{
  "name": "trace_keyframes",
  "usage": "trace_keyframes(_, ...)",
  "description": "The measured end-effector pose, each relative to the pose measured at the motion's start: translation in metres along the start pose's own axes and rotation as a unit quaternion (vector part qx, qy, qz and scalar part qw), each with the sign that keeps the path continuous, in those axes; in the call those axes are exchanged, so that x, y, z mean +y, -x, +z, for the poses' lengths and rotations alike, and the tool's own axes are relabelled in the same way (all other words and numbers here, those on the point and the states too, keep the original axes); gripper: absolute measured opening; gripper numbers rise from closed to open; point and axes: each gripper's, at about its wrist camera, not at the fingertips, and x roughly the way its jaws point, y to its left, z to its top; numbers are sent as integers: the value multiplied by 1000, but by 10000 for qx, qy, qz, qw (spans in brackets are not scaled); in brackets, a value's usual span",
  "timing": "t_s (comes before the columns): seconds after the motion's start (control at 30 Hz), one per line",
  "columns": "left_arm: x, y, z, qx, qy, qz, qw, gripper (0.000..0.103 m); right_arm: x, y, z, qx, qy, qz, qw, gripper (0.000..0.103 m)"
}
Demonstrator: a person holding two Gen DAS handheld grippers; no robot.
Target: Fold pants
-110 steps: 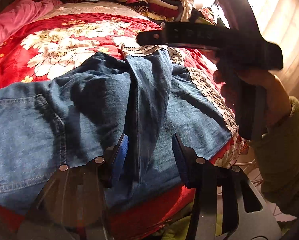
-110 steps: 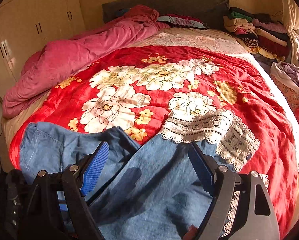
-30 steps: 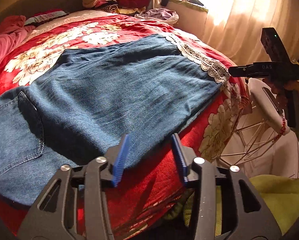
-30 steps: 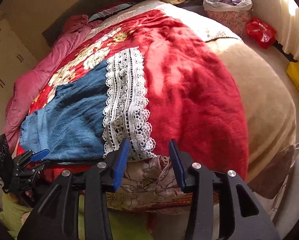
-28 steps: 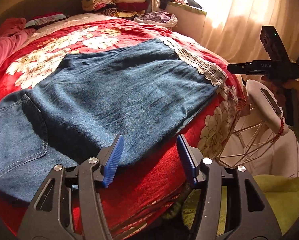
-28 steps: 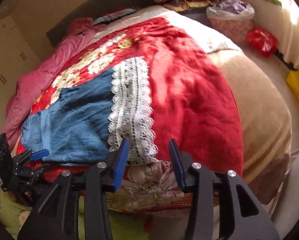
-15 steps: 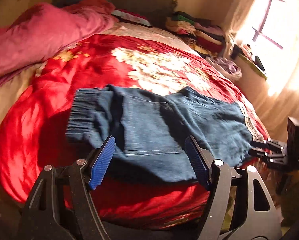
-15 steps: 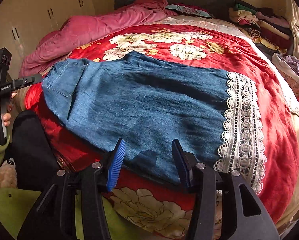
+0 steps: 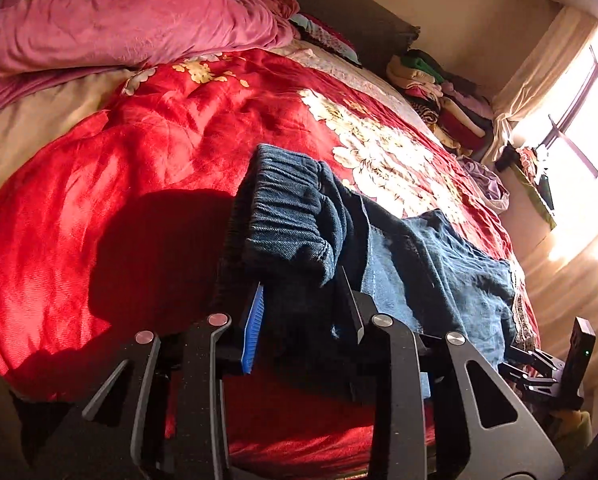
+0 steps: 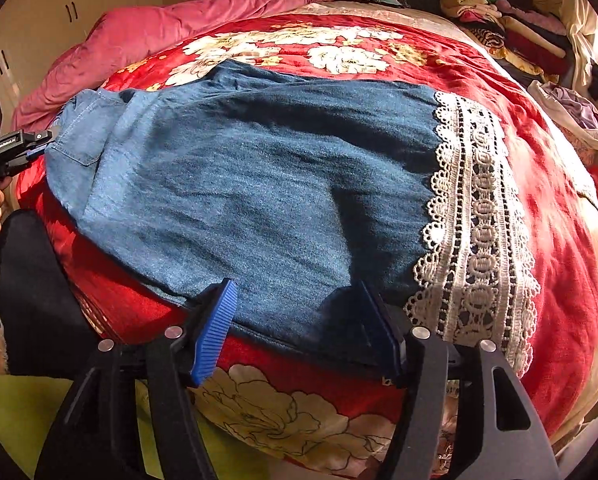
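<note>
Red floral blanket (image 10: 559,208) covers the bed, and on it your denim pants (image 10: 259,184) lie spread flat along the near edge — waistband toward your left hand, lace-trimmed cuffs (image 10: 479,216) toward your right. They look already doubled leg over leg, so the step in hand seems to be the crosswise fold: taking one end to bring it over the other. Your left gripper (image 9: 305,312) has just been closing, and its fingers now pinch the bunched elastic waistband (image 9: 287,216), which rides up off the blanket between them. Your right gripper (image 10: 299,320) has just been opening; its fingers stand spread over the near hem of the leg beside the lace, the cloth between them but not clamped. Next, I judge, you need the right fingers pressed onto that edge — or left pinning it — while the left carries the waistband across toward the cuffs. Keep both layers caught, or the lower one will likely trail behind.
</note>
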Motion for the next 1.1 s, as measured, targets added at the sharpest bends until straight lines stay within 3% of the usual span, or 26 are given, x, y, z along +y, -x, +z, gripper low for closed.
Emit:
trace_keyframes(0.1,6,13,3,-190,-126,299,9993,23,-2,2,-2,-11,-72,80,9999,62)
trace_keyframes(0.2,17,7,2,35,-50,355,9993,24,-4,2,-3,-28,-132,126,9998,62)
trace_keyframes(0.3,21,0,0,100,12,387,9992,31,-3,0,-3,-11,-112,87,9999,62)
trace_keyframes(0.43,15,19,3,-249,-76,620,9977,39,-3,6,-2,-35,-119,122,9998,62)
trace_keyframes(0.53,-6,41,6,-563,-435,762,9946,46,1,24,2,-453,2,228,9987,62)
trace_keyframes(0.6,-28,46,9,-650,-709,630,9934,52,3,29,7,-581,64,174,9981,62)
trace_keyframes(0.7,-68,31,7,-450,-1165,166,9920,54,0,26,15,-594,23,91,9982,62)
trace_keyframes(0.83,-112,-15,-5,132,-1685,-274,9852,54,-8,16,20,-473,-99,-60,9988,62)
trace_keyframes(0.97,-126,-61,-27,748,-2058,-121,9757,54,-27,3,9,-165,-406,-136,9989,63)
trace_keyframes(1.1,-112,-83,-40,1010,-2021,0,9741,55,-26,4,-1,-309,-318,-128,9989,63)
